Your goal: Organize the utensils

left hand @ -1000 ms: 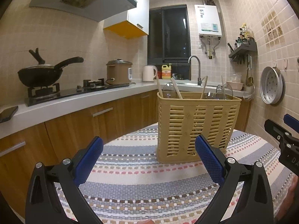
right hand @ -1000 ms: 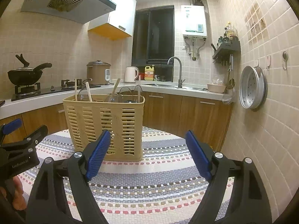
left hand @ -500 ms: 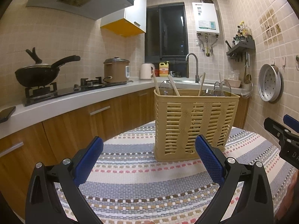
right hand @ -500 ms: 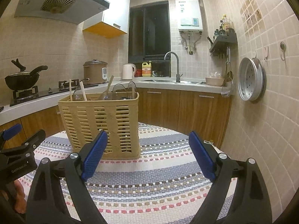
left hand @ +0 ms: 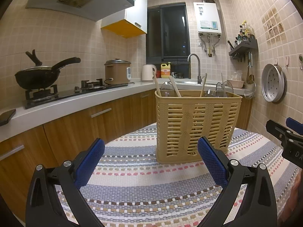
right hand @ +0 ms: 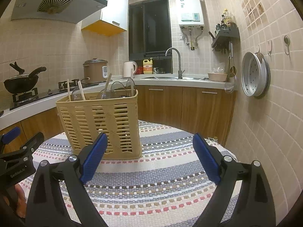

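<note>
A tan slotted basket (left hand: 197,124) stands upright on a striped woven cloth (left hand: 144,185) over a round table, and both grippers face it with nothing in their grasp. The utensils are inside it: wooden handles (left hand: 175,89) and clear plastic spoons (left hand: 224,89) rise above the rim, their long axes near vertical and leaning a little, so any pick looks to call for a reach over the top edge, not a pass through the slotted wall.

From the left gripper (left hand: 151,162) the basket lies straight ahead and slightly right, its base showing just past the right blue pad. The fingers (left hand: 89,162) stand wide apart and empty. From the right gripper (right hand: 150,158) the basket sits ahead and to the left, partly behind the left pad; its fingers (right hand: 206,158) have just been opening, are now spread wide, and nothing is between them.

Neither gripper touches the basket. Each shows at the edge of the other's view, low at either side of the table. The left gripper appears better lined up with the basket's broad face; the right sees a corner of it. Which one is nearer cannot be told. The handles lie above the level of both sets of fingers, so a rise would likely come first.
</note>
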Motion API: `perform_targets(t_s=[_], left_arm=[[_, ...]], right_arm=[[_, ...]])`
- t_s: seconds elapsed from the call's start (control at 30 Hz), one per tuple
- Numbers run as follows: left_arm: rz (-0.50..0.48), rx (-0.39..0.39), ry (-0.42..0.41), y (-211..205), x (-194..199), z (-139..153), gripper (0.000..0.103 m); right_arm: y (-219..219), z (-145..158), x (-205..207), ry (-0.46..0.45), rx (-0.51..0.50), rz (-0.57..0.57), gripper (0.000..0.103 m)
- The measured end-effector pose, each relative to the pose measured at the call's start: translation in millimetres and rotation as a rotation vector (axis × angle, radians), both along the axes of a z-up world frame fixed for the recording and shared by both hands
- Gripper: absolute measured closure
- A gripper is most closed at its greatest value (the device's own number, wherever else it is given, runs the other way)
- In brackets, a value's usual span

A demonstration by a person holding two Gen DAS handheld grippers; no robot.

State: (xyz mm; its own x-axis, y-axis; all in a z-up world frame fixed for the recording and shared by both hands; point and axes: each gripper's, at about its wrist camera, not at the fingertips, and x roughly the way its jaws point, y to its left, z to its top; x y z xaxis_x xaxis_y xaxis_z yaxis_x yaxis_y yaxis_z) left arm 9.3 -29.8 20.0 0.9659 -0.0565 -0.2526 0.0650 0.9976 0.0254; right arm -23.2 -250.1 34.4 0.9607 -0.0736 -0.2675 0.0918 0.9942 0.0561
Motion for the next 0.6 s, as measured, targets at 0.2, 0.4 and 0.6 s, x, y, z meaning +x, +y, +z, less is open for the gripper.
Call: perform_targets(t_s=[0.2, 0.4, 0.6], left_arm=[[0.0, 0.0, 0.005, 1.0, 0.5, 0.1, 0.008], [-0.002, 0.0, 0.005, 1.6, 1.1, 0.1, 0.008], [-0.002, 0.0, 0.005, 1.9, 0.8, 0.2, 0.008]], right_arm=[[0.7, -0.7, 0.8, 0.001, -0.008, -0.002, 0.016], [0.6, -1.0, 0.5, 0.0, -0.013, -0.004, 0.015], [-1.2, -0.9, -0.3, -0.003, -0.008, -0.007, 0.015]])
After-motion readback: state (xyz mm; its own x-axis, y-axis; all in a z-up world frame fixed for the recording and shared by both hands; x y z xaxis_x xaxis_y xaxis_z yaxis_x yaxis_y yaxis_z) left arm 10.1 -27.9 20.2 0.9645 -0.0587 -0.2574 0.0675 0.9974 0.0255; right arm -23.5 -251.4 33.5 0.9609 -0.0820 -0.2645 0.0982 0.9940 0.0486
